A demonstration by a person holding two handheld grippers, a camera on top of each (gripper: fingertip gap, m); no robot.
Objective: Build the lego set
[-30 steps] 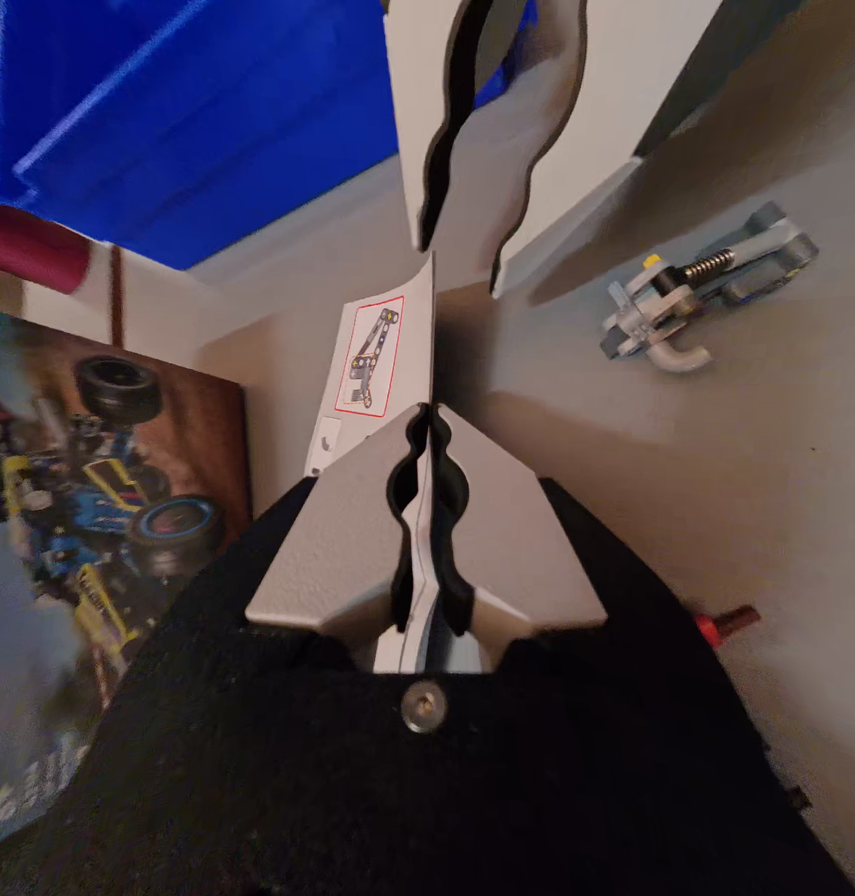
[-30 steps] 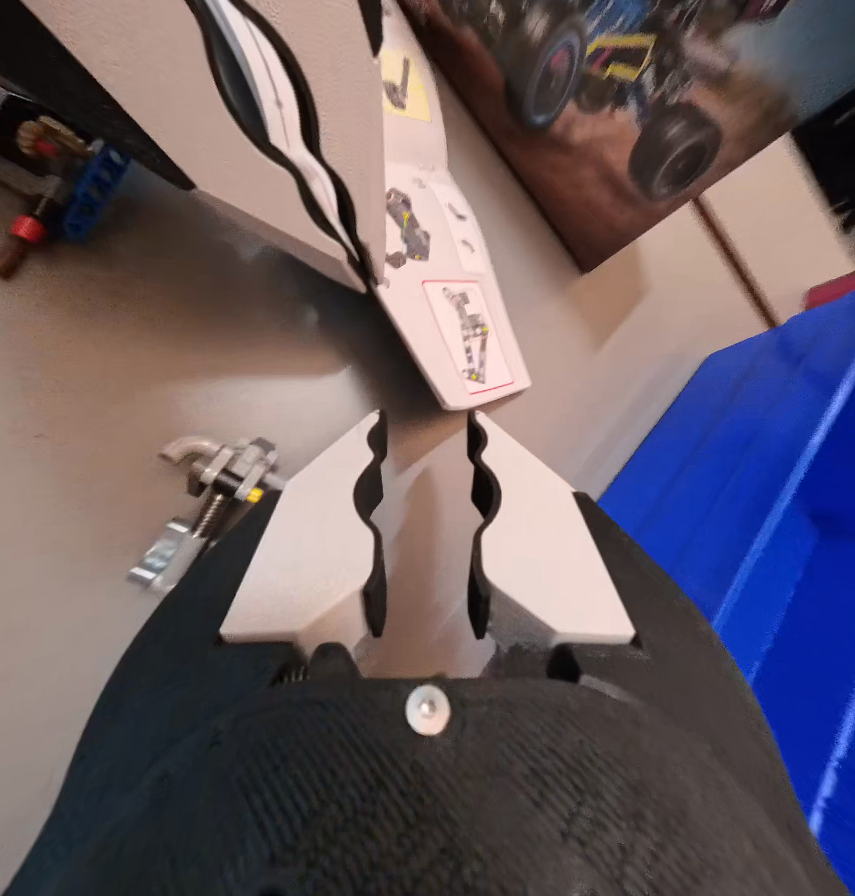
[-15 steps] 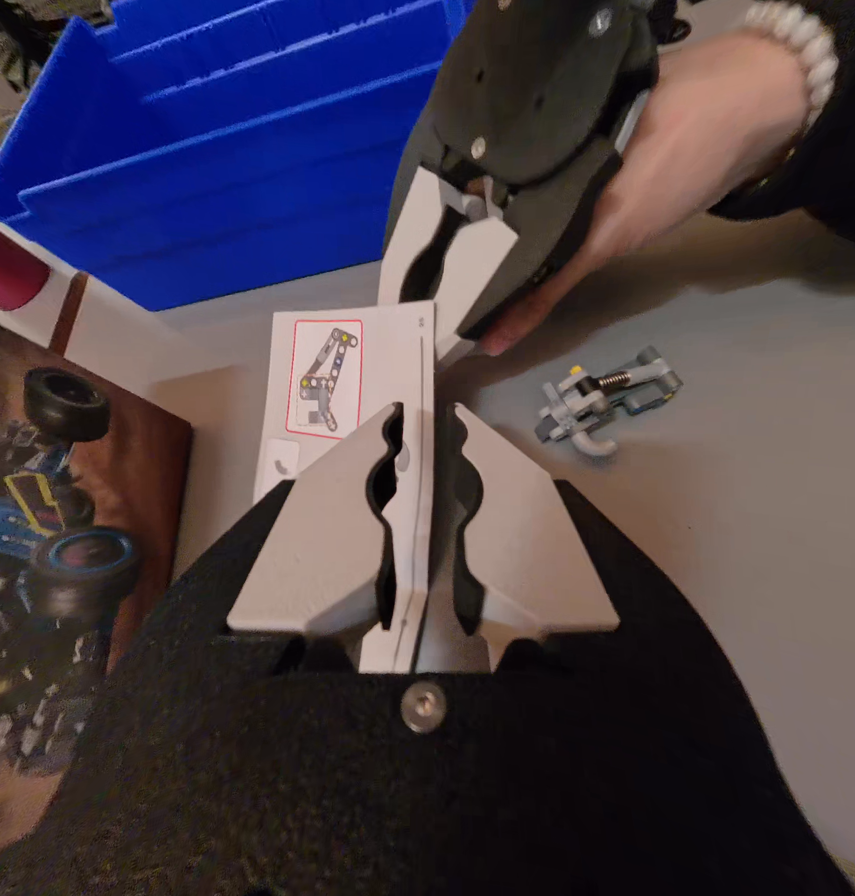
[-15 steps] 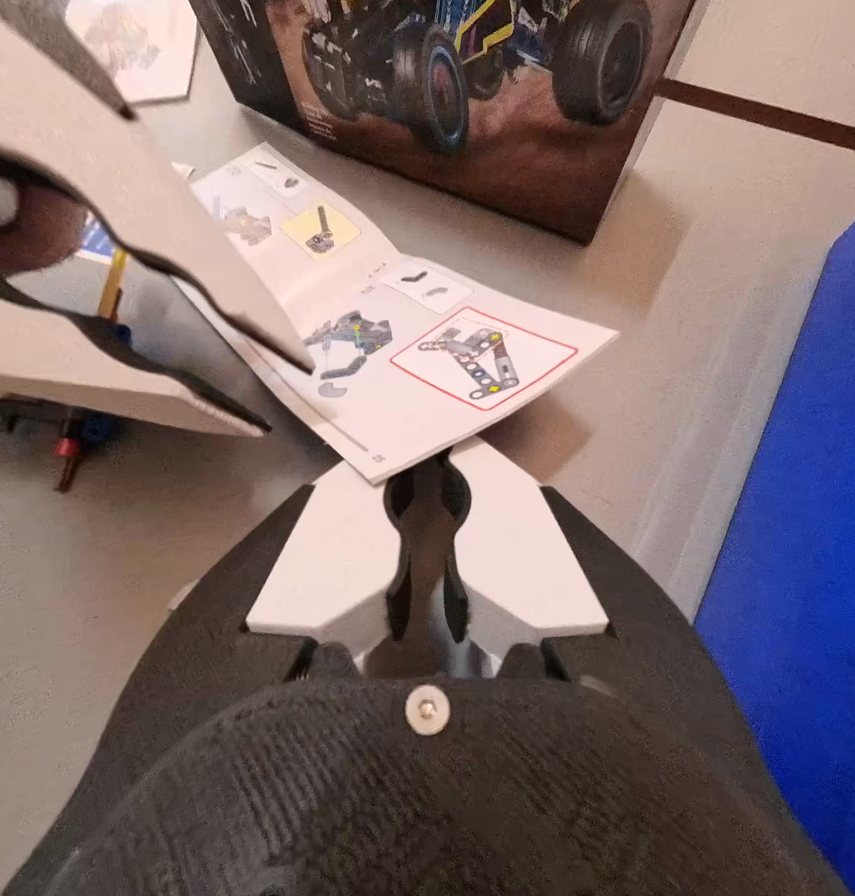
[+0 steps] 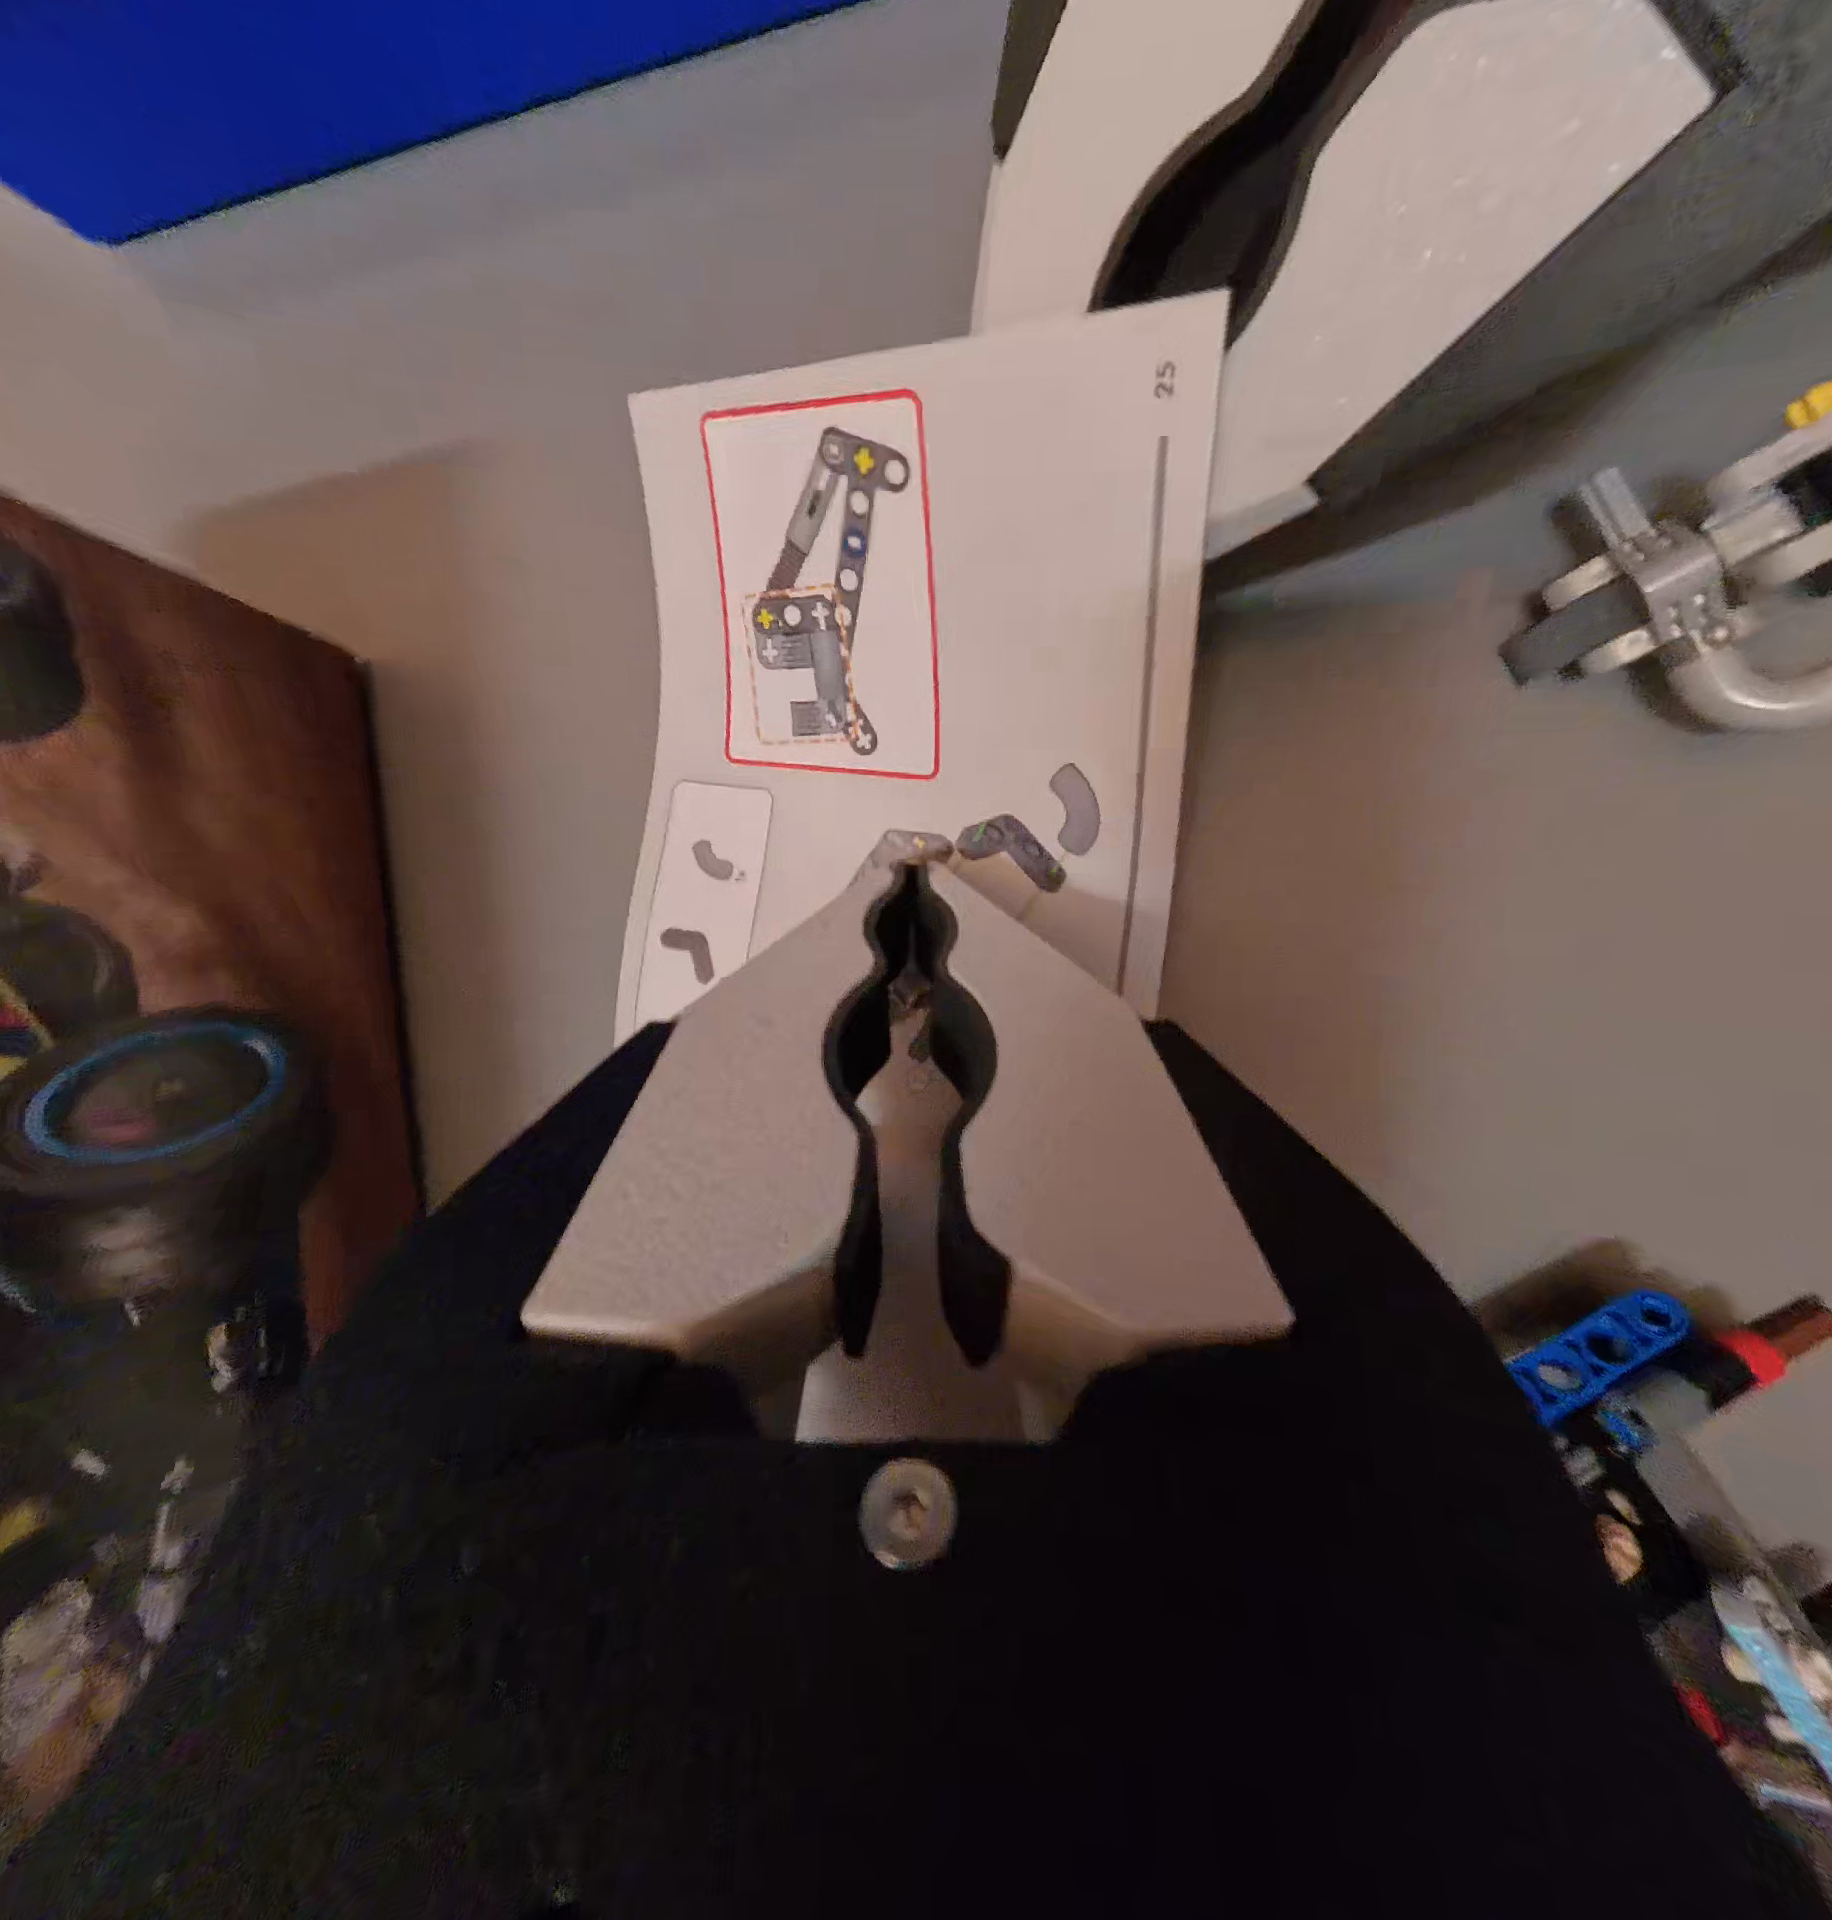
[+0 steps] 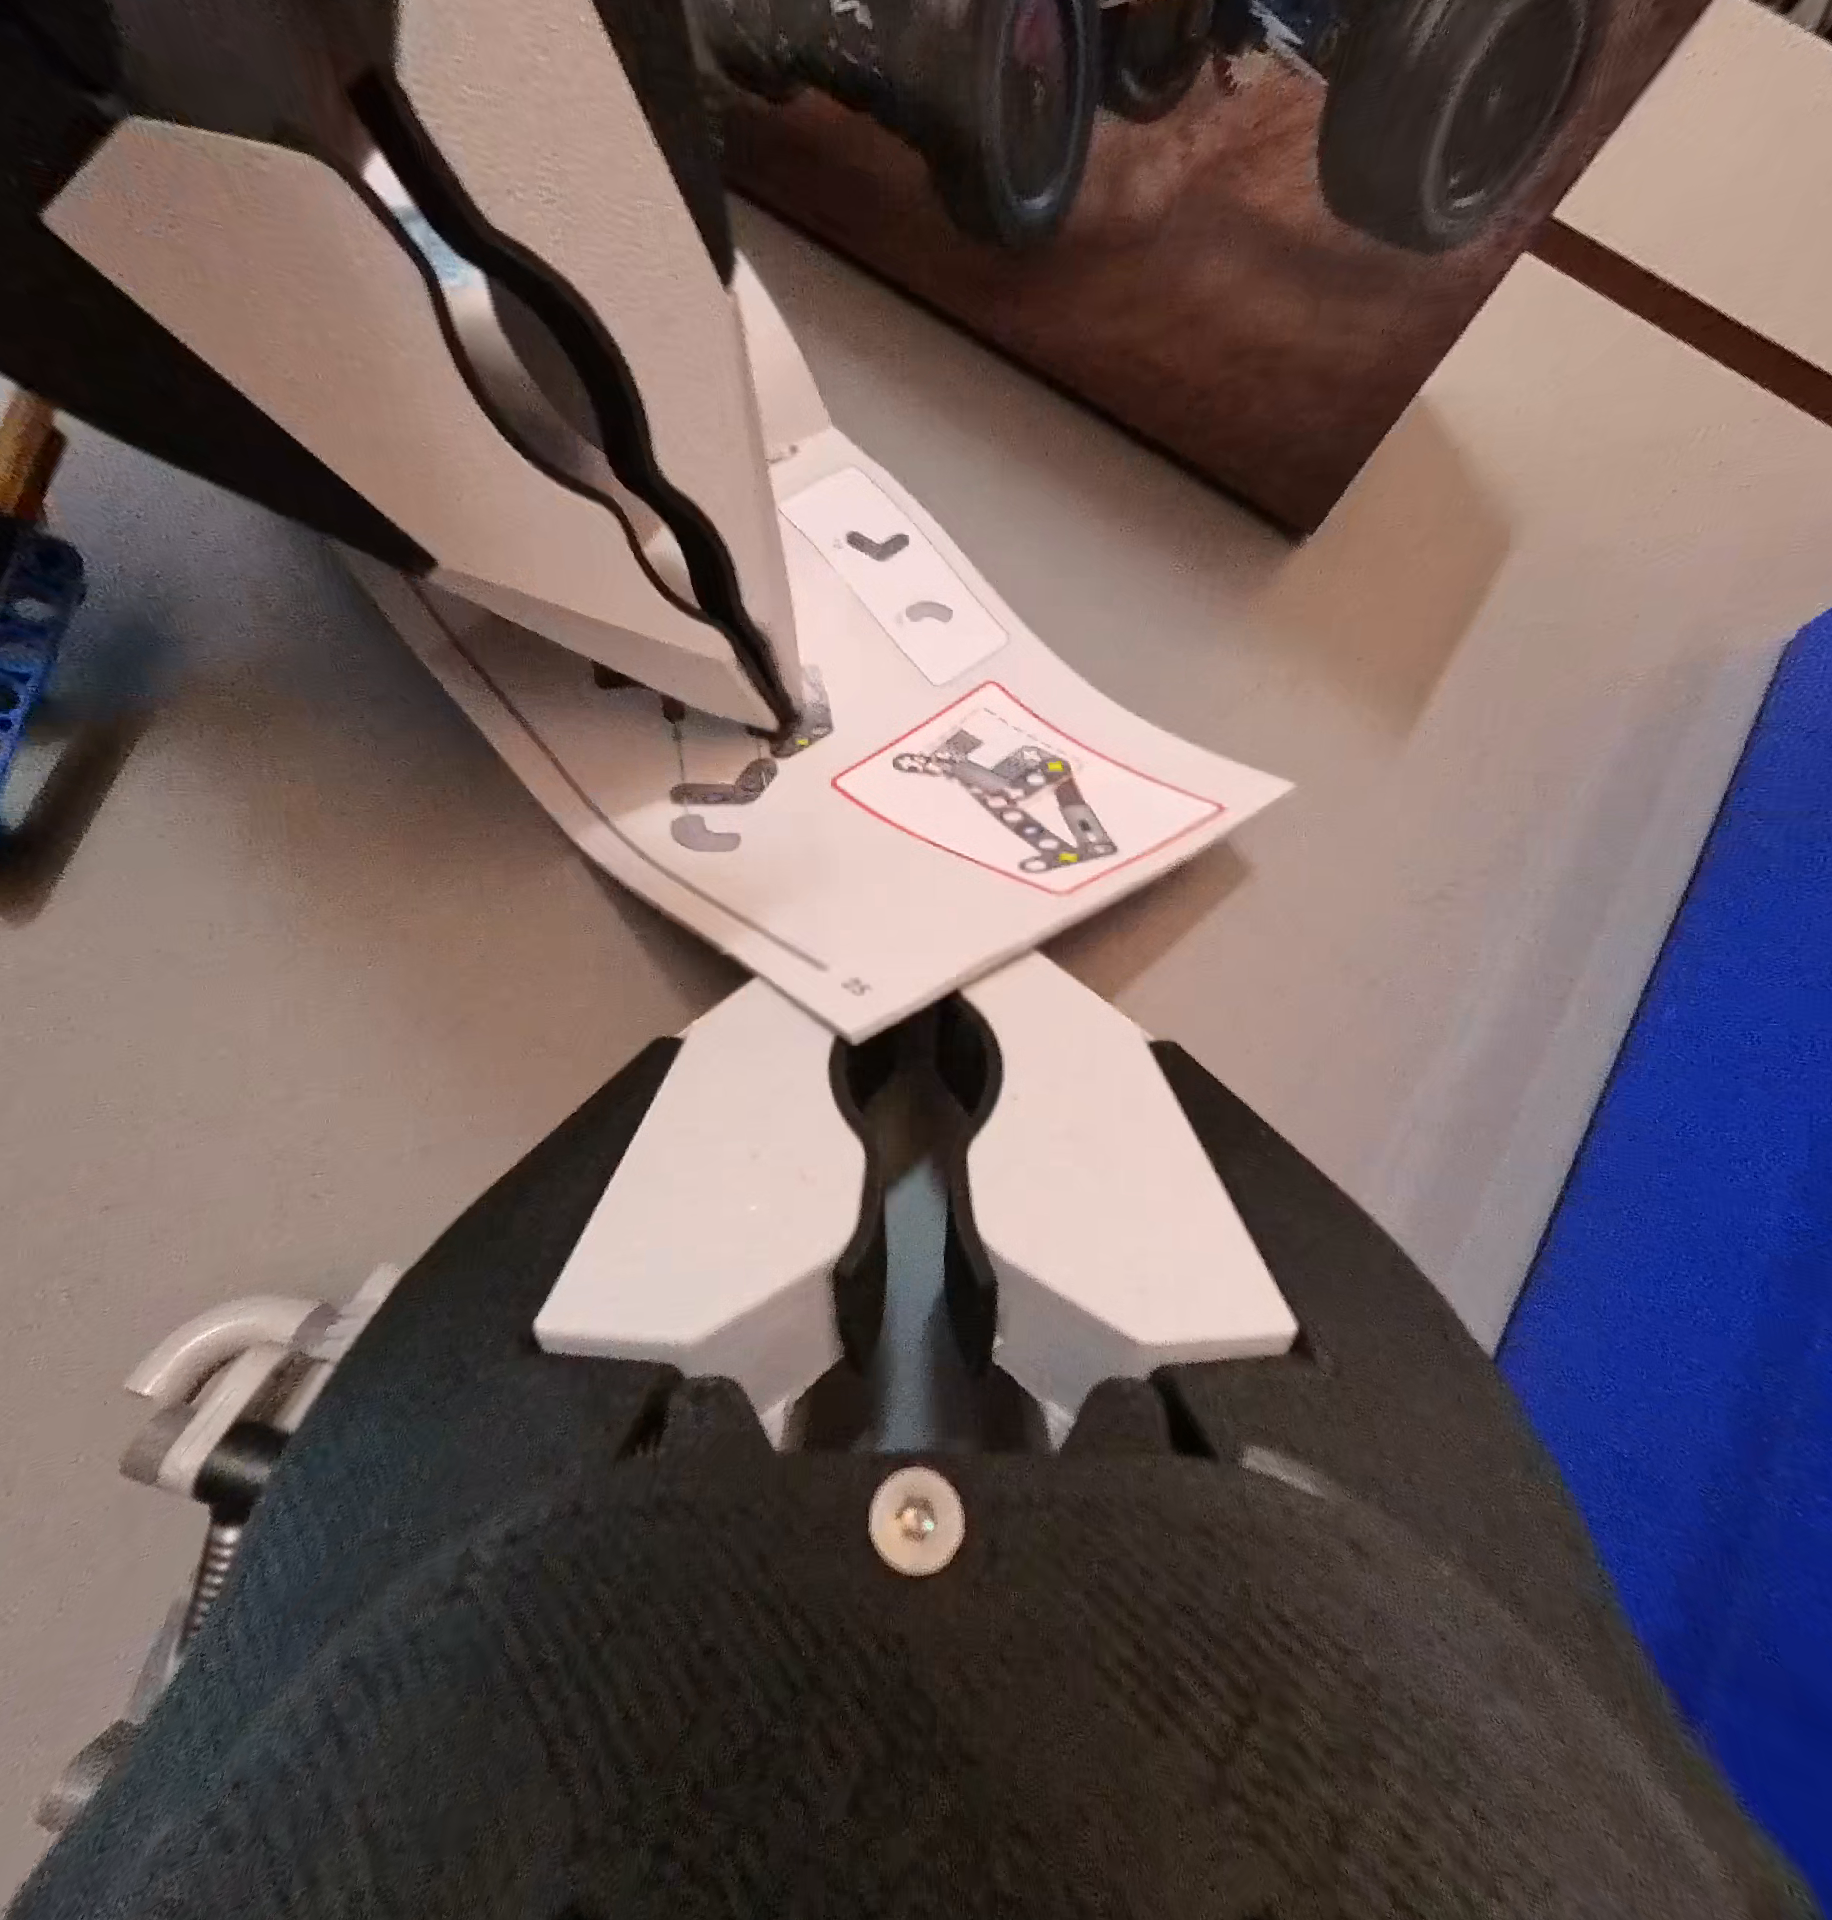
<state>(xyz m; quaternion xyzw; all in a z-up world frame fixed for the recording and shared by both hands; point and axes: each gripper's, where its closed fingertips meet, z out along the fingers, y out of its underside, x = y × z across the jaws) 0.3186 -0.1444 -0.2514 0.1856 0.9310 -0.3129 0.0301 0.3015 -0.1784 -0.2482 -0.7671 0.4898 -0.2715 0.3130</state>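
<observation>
The white instruction page (image 5: 1016, 582) lies curled on the grey table, with a red-framed drawing on it. My left gripper (image 5: 912, 878) is shut, and its tips press down on the printed parts near the page's middle; it also shows in the right wrist view (image 6: 787, 717). My right gripper (image 6: 941, 1023) is shut, and the page's numbered corner (image 6: 870, 987) rests over its tips, raised off the table. In the left wrist view its fingers (image 5: 1047, 187) sit at the page's far edge. A grey Lego assembly with a spring (image 5: 1701, 582) lies to the right of the page.
The Lego box (image 5: 164, 935) stands left of the page and shows in the right wrist view (image 6: 1203, 208). A blue bin (image 5: 372, 83) is beyond it (image 6: 1722, 1143). A build with a blue beam (image 5: 1598, 1361) lies at the lower right (image 6: 8, 707). The tips of one gripper are about 4 centimeters away from the tips of the other.
My left gripper let go of the page it held edge-on, then shut and came down on the page's face. My right gripper shut and slid under the page's corner.
</observation>
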